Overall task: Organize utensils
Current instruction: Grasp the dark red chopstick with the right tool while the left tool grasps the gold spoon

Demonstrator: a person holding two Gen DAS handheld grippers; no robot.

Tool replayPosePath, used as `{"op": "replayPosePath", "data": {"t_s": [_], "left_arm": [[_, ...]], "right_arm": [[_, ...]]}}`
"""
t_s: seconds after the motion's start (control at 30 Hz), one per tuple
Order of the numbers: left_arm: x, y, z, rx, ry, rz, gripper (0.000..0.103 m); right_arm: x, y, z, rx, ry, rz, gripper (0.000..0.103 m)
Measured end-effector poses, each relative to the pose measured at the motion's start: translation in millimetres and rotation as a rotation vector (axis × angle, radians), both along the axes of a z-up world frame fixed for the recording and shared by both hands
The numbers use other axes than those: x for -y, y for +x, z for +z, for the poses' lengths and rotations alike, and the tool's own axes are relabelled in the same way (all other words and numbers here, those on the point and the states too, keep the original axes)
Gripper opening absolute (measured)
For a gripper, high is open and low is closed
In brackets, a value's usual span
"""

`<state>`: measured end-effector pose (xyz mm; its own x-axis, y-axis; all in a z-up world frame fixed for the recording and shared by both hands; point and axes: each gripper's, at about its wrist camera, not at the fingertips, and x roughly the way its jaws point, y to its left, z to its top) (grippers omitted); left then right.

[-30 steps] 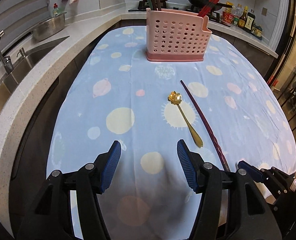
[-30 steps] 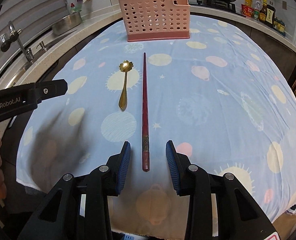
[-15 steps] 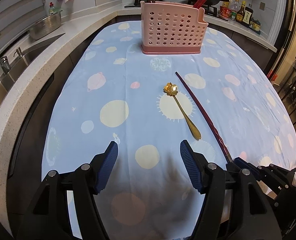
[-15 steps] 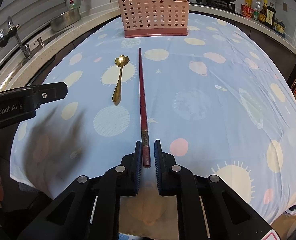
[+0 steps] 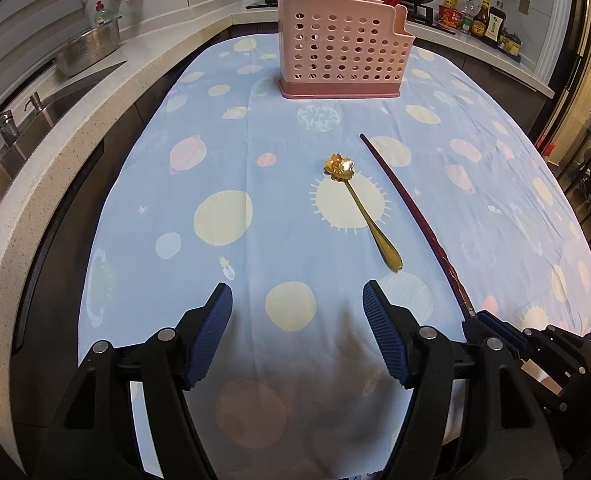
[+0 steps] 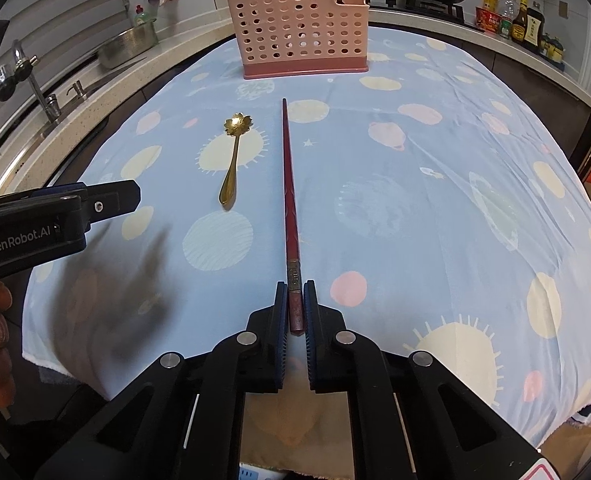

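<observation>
**Ribbed pads pinch a lacquered chopstick**

The fingers of the right gripper, black arms faced with ribbed blue rubber pads, are drawn nearly together on the thick, squared butt of a dark red chopstick. The stick is long, glossy and tapering, with a worn gilt band just ahead of the pads, and its thin tip points toward the far end of the table. The left gripper hovers with its ridged blue fingers spread wide and nothing between them.

Beneath both lies a soft blue tablecloth, lightly creased, printed with pale yellow suns, pink dots and ringed planets. Just left of the chopstick, not touching it, rests a slim gold spoon of polished metal, its bowl shaped like a small flower and its handle swelling to a rounded end.

Farther back stands a pink plastic utensil holder, box-shaped, its walls pierced with rows of round holes; dark and red chopsticks stick up from it.
</observation>
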<state>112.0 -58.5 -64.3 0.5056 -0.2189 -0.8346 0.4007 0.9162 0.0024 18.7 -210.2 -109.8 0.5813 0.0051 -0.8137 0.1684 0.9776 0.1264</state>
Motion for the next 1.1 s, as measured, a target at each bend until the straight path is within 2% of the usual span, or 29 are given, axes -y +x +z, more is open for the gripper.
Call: {"op": "replayPosePath", "data": {"t_s": [0.07, 0.37, 0.73, 0.8, 0.87, 1.0, 1.1], "left_arm": [[0.9, 0.9, -1.1, -0.006, -0.007, -0.002, 0.070], [12.2, 6.6, -9.9, -0.050, -0.037, -0.017, 0.072], [47.7, 23.5, -23.0, -0.089, -0.070, -0.054, 0.072], [54.9, 27.8, -27.7, -0.094, -0.064, -0.060, 0.070], [60.1, 30.6, -33.3, -0.105, -0.056, -0.068, 0.060], [64.2, 29.0, -37.5, -0.083, -0.031, -0.079, 0.054], [60.2, 26.5, -36.6, -0.073, -0.029, -0.088, 0.042]], "right_arm": [[2.8, -1.7, 0.8, 0.003, 0.003, -0.009, 0.007], [17.9, -0.7, 2.7, 0.009, 0.028, -0.050, 0.007], [26.8, 2.9, -2.4, 0.000, 0.054, -0.069, 0.007], [27.1, 3.3, -2.7, -0.001, 0.056, -0.069, 0.007], [27.6, 3.7, -2.9, -0.003, 0.058, -0.068, 0.007], [27.8, 3.5, -2.8, -0.003, 0.058, -0.067, 0.007], [27.5, 3.6, -2.7, -0.003, 0.058, -0.068, 0.007]]}}
